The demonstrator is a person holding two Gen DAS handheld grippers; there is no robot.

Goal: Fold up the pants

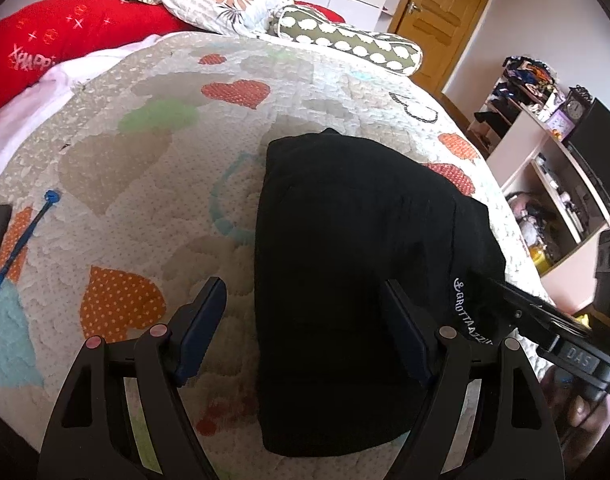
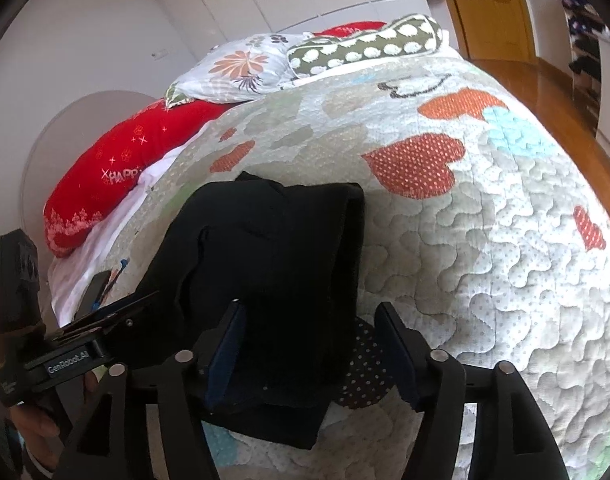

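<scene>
While your left gripper and right gripper both hang with jaws apart and nothing between them, the black pants lie folded into a soft rectangle on the quilted heart-print bedspread. Bare quilt spreads left and far of the bundle, up to the red pillow.

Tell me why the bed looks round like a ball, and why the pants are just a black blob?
Left wrist view: the fisheye lens bulges the quilt, and the black pants swallow light, hiding folds. Right wrist view: same bulge, and daylight glares off the wooden floor.
</scene>
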